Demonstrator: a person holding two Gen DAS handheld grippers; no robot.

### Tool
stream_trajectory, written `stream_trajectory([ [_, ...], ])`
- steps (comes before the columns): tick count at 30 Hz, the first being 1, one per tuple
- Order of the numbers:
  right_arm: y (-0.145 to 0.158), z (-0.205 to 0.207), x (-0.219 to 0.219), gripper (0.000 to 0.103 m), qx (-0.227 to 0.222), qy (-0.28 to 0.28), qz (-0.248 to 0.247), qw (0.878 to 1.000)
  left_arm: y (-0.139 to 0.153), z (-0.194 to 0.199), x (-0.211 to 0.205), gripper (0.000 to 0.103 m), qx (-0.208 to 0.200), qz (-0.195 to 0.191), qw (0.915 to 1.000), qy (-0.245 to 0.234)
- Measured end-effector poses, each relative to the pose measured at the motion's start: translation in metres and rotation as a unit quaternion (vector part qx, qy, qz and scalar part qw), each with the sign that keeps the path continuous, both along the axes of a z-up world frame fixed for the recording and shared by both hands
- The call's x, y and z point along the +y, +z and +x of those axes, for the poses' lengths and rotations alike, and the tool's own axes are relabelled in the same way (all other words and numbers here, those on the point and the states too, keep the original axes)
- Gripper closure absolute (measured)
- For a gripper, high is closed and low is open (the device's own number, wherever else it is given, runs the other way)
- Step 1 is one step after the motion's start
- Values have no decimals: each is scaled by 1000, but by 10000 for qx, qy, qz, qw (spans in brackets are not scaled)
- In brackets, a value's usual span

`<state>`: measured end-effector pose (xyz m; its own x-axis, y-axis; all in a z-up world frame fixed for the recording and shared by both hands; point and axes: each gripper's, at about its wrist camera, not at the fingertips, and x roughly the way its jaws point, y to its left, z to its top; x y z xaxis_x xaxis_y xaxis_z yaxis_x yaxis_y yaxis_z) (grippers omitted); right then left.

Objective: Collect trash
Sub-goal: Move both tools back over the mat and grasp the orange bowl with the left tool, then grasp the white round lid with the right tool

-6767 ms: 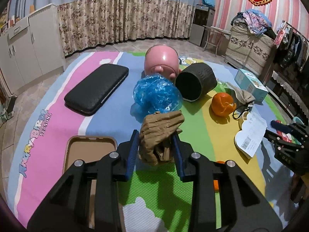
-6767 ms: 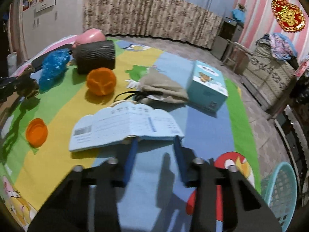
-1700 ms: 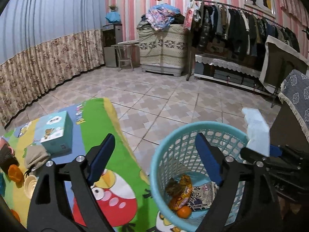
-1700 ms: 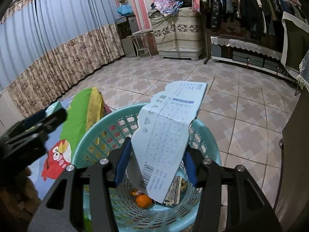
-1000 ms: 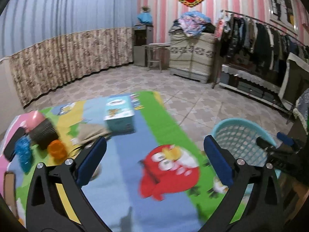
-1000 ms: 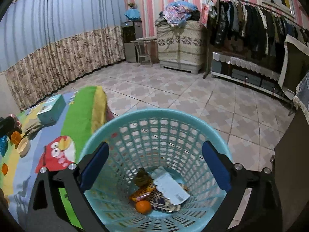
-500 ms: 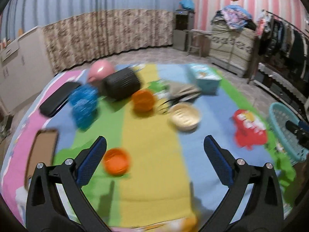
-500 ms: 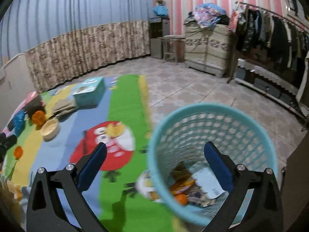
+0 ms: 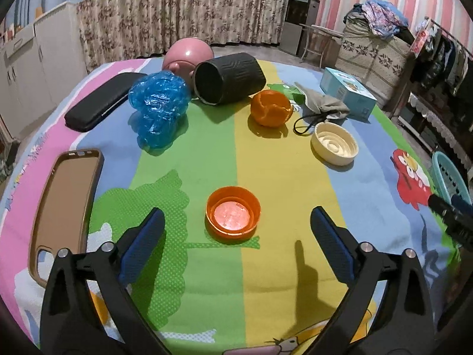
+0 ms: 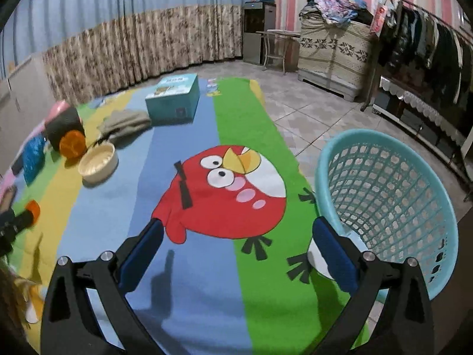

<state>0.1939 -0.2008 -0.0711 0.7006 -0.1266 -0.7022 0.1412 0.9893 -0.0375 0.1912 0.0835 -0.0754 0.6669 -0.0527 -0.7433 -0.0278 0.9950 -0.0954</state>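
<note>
My left gripper (image 9: 236,236) is open and empty, low over the mat with an orange lid (image 9: 233,213) lying between its fingers. Beyond it lie a cream lid (image 9: 334,143), an orange peel (image 9: 271,108) and a crumpled blue plastic bag (image 9: 158,102). My right gripper (image 10: 236,257) is open and empty over the red bird print, with the teal basket (image 10: 387,198) at its right. The basket's rim also shows in the left wrist view (image 9: 448,174). The right wrist view also holds the cream lid (image 10: 99,162) and the orange peel (image 10: 72,144).
On the striped mat (image 9: 266,183) are a brown phone case (image 9: 63,207), a black case (image 9: 102,105), a black cylinder (image 9: 229,78), a pink ball (image 9: 186,56), a grey pouch (image 9: 323,106) and a teal box (image 9: 347,93). Tiled floor (image 10: 310,112) lies beyond the mat.
Both grippers let their trash go into the basket and opened. The left one swung back over the mat and came down around the orange lid. The right one turned from the basket toward the mat.
</note>
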Motion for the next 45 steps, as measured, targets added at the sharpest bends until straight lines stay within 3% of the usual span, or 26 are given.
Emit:
stream_trajectory([
  [5, -3, -5, -6, 5, 23, 86, 115, 9999, -9, 16, 2, 29, 332, -46, 9993, -151],
  [8, -4, -6, -6, 5, 5, 198, 338, 9992, -8, 18, -1, 38, 303, 3, 9991, -286],
  [10, -2, -5, -2, 5, -13, 190, 251, 9995, -8, 19, -3, 58, 305, 89, 9987, -388],
  [11, -2, -2, 1, 5, -14, 211, 216, 9995, -8, 19, -3, 63, 299, 121, 9986, -417],
  [17, 3, 15, 32, 5, 47, 473, 168, 9987, 1, 20, 12, 64, 78, -42, 9992, -378],
  [27, 2, 61, 102, 5, 155, 983, 179, 9949, 35, 44, 55, 64, -935, 188, 9951, 272],
  [34, -8, 88, 131, 6, 471, 1221, 87, 9914, 28, 49, 78, 64, -964, 1, 9940, 515],
  [35, -9, 89, 132, 12, 498, 1246, 93, 9909, 27, 49, 79, 64, -959, -34, 9940, 523],
  [36, -10, 90, 132, 26, 538, 1278, 111, 9903, 27, 50, 79, 64, -958, -43, 9940, 524],
  [37, -12, 93, 134, 33, 633, 1369, 196, 9884, 28, 50, 78, 64, -968, -45, 9939, 522],
  [40, -11, 93, 134, 46, 634, 1502, 326, 9861, 27, 51, 79, 64, -962, -39, 9940, 519],
  [45, -3, 82, 122, 46, 413, 1442, 525, 9873, 28, 50, 76, 64, -972, 25, 9938, 539],
])
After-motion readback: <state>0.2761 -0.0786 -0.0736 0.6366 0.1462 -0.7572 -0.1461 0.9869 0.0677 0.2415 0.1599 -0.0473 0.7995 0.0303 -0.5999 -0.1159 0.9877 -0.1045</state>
